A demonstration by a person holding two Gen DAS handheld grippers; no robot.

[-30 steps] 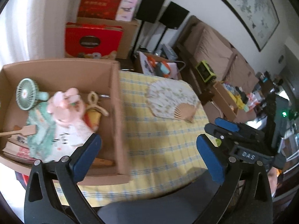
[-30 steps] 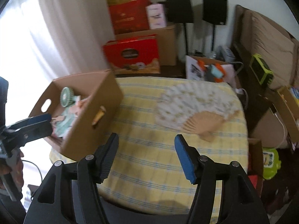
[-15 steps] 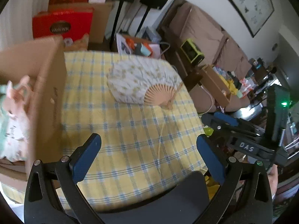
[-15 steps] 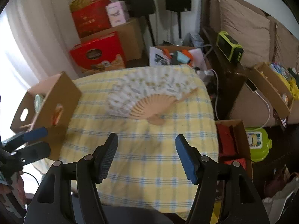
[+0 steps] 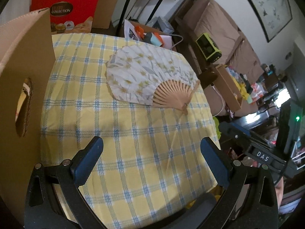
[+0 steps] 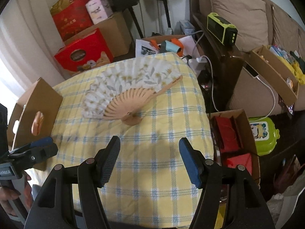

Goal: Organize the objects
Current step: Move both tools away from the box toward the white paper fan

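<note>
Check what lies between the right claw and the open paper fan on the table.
Only bare yellow checked tablecloth separates the right claw from the fan; the right wrist view shows it plainly, and nothing sits on that stretch.

right hand-held gripper [image 6: 149, 159] gapes empty above the checked tablecloth [image 6: 152, 181]; spread paper fan [image 6: 131, 87] lies beyond.
</note>
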